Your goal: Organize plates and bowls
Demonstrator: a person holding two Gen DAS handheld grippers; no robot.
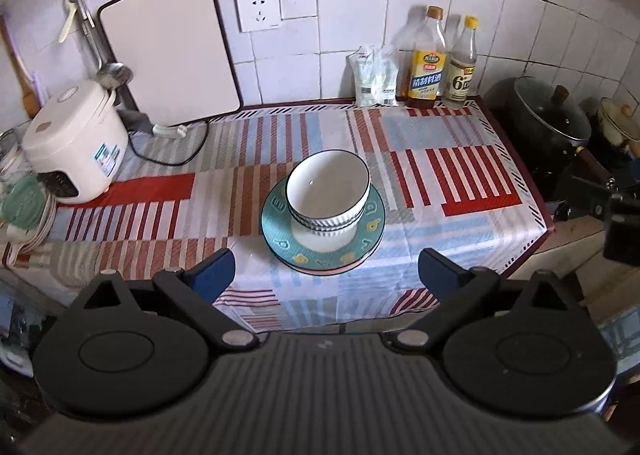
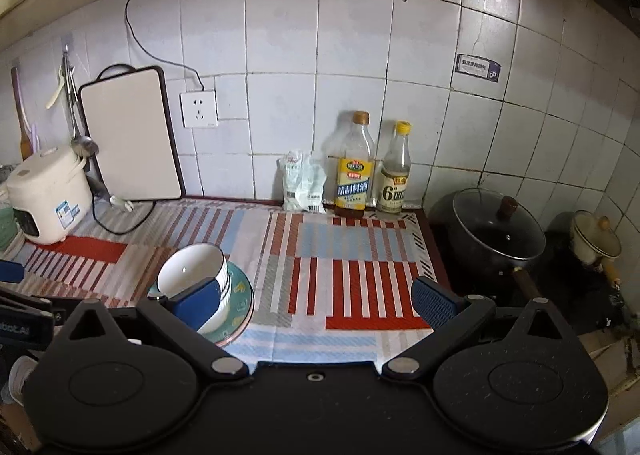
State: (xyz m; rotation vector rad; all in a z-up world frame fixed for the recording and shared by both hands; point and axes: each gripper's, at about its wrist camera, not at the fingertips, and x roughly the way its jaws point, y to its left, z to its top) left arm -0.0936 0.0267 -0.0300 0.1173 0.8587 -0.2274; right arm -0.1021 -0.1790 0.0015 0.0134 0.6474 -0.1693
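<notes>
Bowls (image 1: 328, 191) nested, white, on teal plate (image 1: 280, 239), centre frame in left view, on striped cloth (image 1: 440, 135). Left gripper (image 1: 326, 271) jaws wide, empty. Right gripper (image 2: 316, 305) jaws wide, empty.

Left wrist camera looks steeply down from above the worktop's (image 1: 460, 215) front edge toward the tiled wall. Right wrist camera sits further right, angled shallower. Both views share the worktop (image 2: 340, 255) and back-edge bottles.
</notes>
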